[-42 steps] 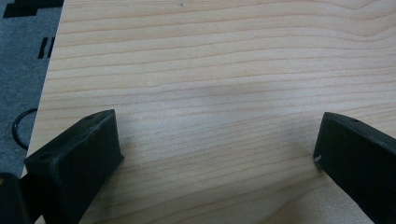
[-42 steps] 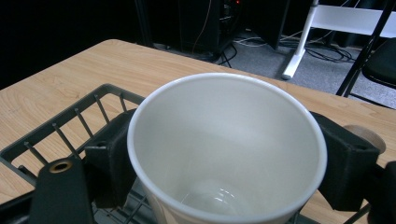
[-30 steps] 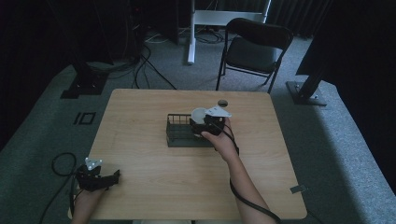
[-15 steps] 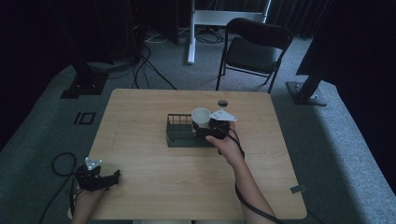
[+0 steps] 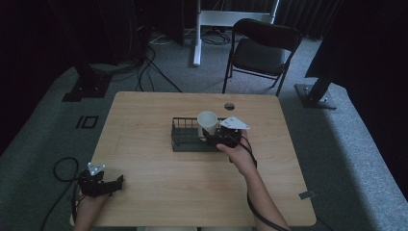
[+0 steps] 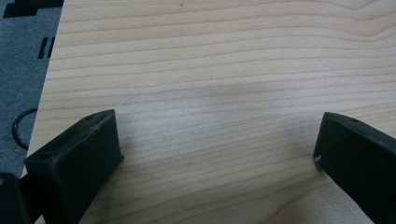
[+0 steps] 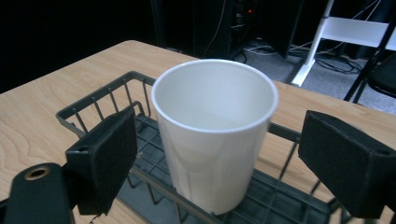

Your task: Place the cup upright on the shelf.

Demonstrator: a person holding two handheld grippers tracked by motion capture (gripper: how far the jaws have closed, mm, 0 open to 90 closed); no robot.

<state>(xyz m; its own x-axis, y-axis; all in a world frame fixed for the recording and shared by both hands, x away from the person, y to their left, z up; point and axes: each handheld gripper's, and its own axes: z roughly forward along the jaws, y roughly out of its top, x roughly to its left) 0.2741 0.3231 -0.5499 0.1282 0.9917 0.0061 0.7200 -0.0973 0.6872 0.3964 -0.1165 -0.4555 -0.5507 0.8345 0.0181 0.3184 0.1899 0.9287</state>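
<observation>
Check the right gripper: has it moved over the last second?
Yes. In the high view the right gripper has slid slightly right along the wire basket, toward the table's right edge, jaws now open around the white cup standing in the basket.

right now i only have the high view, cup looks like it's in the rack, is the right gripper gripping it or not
Observer: No. In the right gripper view the right gripper is open, one jaw on each side of the white cup, with a gap on both sides.
Operator: cup upright
Observer: Yes, it stands mouth up on the wire floor of the black rack, and it looks empty.
Operator: and the left one
Observer: The left gripper is open, with bare table between its jaws.
</observation>
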